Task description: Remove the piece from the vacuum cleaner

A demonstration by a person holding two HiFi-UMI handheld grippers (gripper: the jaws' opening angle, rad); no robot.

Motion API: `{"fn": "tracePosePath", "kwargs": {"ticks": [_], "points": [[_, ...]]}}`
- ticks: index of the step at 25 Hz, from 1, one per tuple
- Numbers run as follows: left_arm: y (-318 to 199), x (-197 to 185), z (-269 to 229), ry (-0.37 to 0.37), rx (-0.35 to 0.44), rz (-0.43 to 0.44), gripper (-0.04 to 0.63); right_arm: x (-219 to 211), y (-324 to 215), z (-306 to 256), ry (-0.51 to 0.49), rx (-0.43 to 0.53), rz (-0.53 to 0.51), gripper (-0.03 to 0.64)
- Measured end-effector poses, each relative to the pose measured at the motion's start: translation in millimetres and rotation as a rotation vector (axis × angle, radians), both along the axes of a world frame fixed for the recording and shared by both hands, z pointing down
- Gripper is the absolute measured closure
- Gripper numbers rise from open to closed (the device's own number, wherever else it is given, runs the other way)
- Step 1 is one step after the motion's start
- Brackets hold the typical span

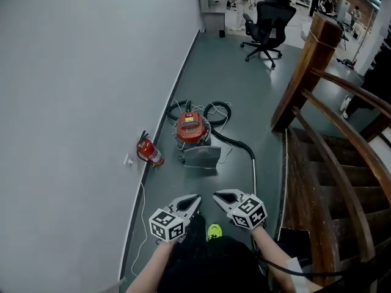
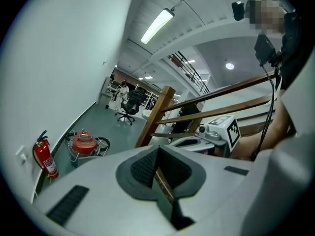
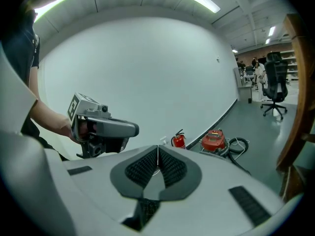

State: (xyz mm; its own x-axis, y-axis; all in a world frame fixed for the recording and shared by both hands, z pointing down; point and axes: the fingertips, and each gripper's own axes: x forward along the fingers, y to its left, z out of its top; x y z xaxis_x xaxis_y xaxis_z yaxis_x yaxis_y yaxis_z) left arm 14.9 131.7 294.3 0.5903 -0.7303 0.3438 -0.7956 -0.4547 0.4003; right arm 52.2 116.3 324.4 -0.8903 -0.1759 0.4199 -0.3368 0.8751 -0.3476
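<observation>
The red canister vacuum cleaner (image 1: 190, 128) sits upright on the grey floor (image 1: 244, 90), close beside the white wall (image 1: 79, 72), its lid and handle facing up. A red fire extinguisher (image 1: 149, 152) stands just to the vacuum cleaner's wall side. A wooden staircase (image 1: 317, 163) rises on the opposite side, well apart.

A grey flat piece (image 1: 201, 157) leans at the vacuum cleaner's near face, touching or almost touching it. A black ribbed hose (image 1: 229, 139) curves off the body into a metal tube (image 1: 254, 176). The frames do not show which of these is the part to remove.

The tube's long axis runs away from the vacuum cleaner toward the person, roughly parallel with the wall. The flat piece lies broadside across the vacuum cleaner's front.

The hose would likely flex and spring, so a hold on the rigid cuff or the tube near its joint looks safer. The tube is probably light, stiff and smooth, hence slippery. The flat piece seems light, best pinched at an upper edge.

The left gripper (image 1: 194, 199) and right gripper (image 1: 219, 195) hang side by side, well short of the vacuum cleaner. Both have their jaws pressed together with nothing between them.
</observation>
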Motion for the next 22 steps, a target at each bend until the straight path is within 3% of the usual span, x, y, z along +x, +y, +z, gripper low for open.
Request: {"fn": "tracePosePath", "kwargs": {"ticks": [13,22], "points": [[-79.3,-20.6,-1.2,0.015,0.016,0.125,0.588,-40.0,-70.6,-2.8,0.02,-0.017,0.048,0.601],[-124.9,-43.3,4.6,0.039,0.004,0.156,0.588,-68.9,-111.0,6.0,0.051,-0.042,0.069,0.601]]}}
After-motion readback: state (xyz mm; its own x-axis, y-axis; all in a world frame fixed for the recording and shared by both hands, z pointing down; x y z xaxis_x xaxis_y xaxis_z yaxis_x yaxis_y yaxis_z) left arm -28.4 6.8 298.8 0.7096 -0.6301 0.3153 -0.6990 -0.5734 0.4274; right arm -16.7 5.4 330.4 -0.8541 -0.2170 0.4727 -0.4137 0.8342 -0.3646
